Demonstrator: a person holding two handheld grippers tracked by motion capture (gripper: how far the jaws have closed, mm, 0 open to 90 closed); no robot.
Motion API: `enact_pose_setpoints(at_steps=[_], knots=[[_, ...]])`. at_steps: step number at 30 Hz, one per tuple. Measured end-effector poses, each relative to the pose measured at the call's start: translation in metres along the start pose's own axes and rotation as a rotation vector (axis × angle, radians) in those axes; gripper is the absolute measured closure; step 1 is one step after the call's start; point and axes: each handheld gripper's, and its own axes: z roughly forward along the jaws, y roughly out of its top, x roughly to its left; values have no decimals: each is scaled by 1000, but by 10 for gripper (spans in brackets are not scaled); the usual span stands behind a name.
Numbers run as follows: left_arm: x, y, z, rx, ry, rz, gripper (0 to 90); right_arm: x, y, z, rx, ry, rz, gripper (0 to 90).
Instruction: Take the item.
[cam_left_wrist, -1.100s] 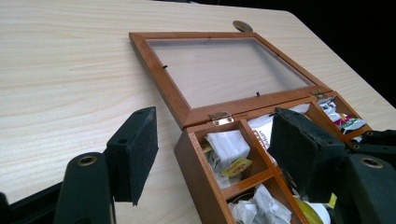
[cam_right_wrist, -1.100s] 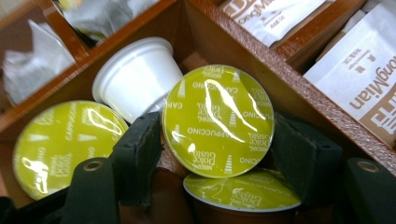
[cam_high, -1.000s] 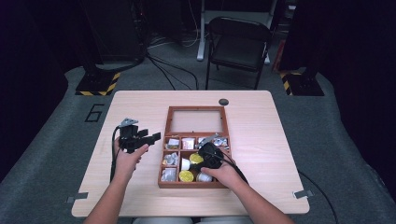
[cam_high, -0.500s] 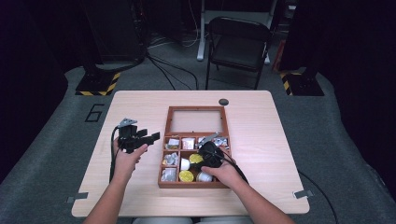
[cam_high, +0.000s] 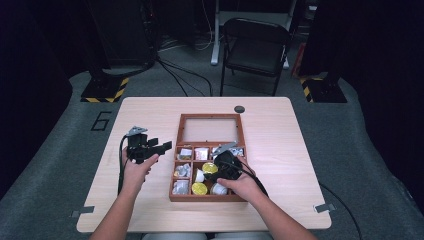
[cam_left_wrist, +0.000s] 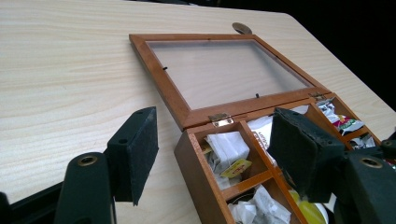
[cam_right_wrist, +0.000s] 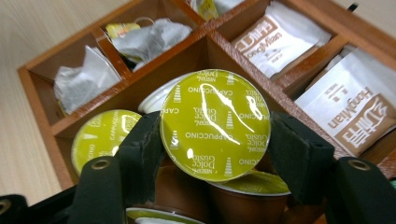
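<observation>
Closing lately, my right tool (cam_right_wrist: 212, 158) now grips one green-lidded capsule (cam_right_wrist: 215, 123) between both pads, at centre frame, over the wooden box (cam_high: 172, 172)'s lower compartments. Left tool (cam_high: 162, 146): jaws apart, nothing between them, above the table (cam_high: 150, 115) left of the box.

Both forearms are bare, with no sleeves. Each black two-jaw gripper (cam_high: 159, 146) (cam_high: 216, 169) has padded rectangular jaws, brass-ringed screw holes, a grey three-cornered top plate and a trailing black cable.
</observation>
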Motion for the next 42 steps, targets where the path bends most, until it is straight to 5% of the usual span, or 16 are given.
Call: enact_pose_setpoints(at_steps=[12,26,42], knots=[[2,1,4,1,-1,-4,325,-10,0,-15,-40,-17,27,370],[-3,5,15,19,-21,14,325,-40,-12,-47,-95,-96,104,370],[-4,8,25,35,-29,23,326,-102,-52,-81,-110,-298,261,370]])
